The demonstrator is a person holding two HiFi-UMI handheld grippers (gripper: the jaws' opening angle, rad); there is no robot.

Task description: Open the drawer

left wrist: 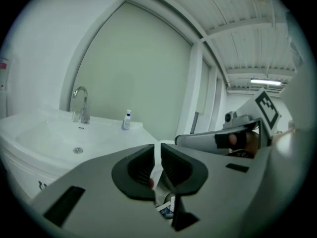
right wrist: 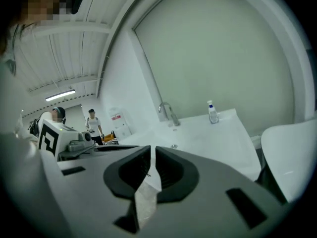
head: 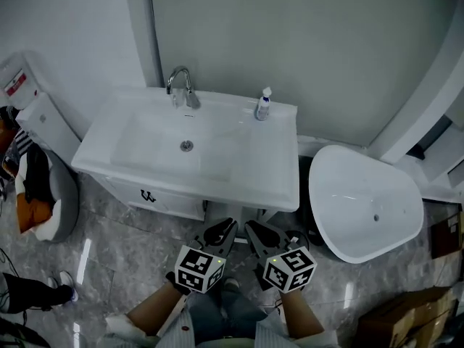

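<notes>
Nearest me: left grey two-jaw gripper (head: 221, 232) and right grey two-jaw gripper (head: 259, 234), side by side over grey marble floor (head: 130, 256). Both jaw pairs almost clenched, thin slit only, clasping nothing. White drawer front (head: 170, 203) with small dark handle (head: 148, 195) sits under white ceramic basin (head: 109, 151), closed flush, well apart from both grippers. I judge step as approach, no contact yet. Next: bring one gripper to handle, spread jaws, clamp, pull toward me.

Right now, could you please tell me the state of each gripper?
Left gripper: closed to a thin slit, holding nothing.
Right gripper: closed to a thin slit, holding nothing.
</notes>
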